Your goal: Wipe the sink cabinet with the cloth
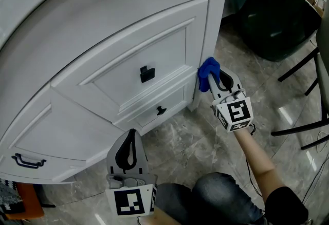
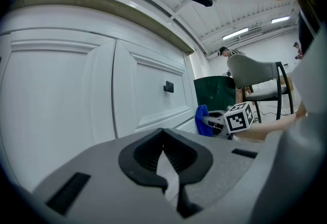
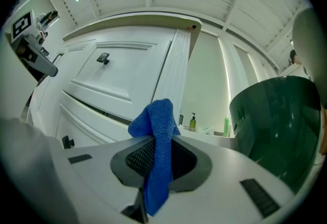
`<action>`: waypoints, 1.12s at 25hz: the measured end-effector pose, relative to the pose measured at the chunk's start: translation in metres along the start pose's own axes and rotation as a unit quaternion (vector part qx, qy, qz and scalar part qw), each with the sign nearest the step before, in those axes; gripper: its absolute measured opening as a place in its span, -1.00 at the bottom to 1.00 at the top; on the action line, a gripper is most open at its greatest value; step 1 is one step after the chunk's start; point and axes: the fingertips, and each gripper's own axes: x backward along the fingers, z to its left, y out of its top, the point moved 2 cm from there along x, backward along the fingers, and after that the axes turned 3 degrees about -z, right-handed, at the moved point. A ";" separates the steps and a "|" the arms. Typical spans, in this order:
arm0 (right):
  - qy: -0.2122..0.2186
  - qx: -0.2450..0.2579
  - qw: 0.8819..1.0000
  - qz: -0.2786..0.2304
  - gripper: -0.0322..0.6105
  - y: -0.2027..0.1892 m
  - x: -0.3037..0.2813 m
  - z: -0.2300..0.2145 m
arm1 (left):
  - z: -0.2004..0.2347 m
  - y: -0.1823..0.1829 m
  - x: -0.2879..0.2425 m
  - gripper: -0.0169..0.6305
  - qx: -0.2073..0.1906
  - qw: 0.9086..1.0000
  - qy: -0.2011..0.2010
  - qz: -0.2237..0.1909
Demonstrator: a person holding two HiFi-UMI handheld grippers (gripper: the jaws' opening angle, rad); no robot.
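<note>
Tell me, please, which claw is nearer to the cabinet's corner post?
Right. The right claw holds the blue cloth by the corner post's lower end; the left claw hangs well aside, before the cabinet front.

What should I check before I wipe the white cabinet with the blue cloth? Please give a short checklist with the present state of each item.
1. Grip of the right gripper on the blue cloth: ok, jaws shut on it.
2. Cloth sticks out past the jaw tips: ok.
3. Cloth touches the corner post of the cabinet: cannot tell; it is right at the post.
4. Way clear of the left gripper: ok, it is shut, empty and low by the drawers.
5. Distance to the black handle: ok, it is apart, to the cloth's left.
</note>
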 end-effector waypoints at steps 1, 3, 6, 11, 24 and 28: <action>0.000 0.000 1.000 0.001 -0.72 -0.001 0.000 0.000 | 0.000 0.000 0.000 -0.93 0.000 1.000 0.000 0.000; 0.001 -0.001 1.000 0.002 -0.72 -0.003 0.000 0.001 | 0.000 -0.001 0.000 -0.93 0.000 1.000 0.000 0.001; 0.000 -0.002 1.000 0.005 -0.72 -0.007 0.001 0.002 | 0.001 -0.001 -0.001 -0.93 0.000 1.000 0.001 0.003; -0.002 -0.004 1.000 0.013 -0.72 -0.016 0.002 0.004 | 0.000 -0.002 -0.002 -0.93 0.001 1.000 -0.002 0.002; -0.001 -0.005 0.999 0.040 -0.72 -0.040 0.005 0.011 | 0.002 -0.003 -0.002 -0.93 0.004 1.000 0.001 0.002; 0.001 -0.003 0.999 0.052 -0.72 -0.049 0.006 0.013 | 0.001 -0.002 -0.002 -0.93 0.003 1.000 -0.001 0.001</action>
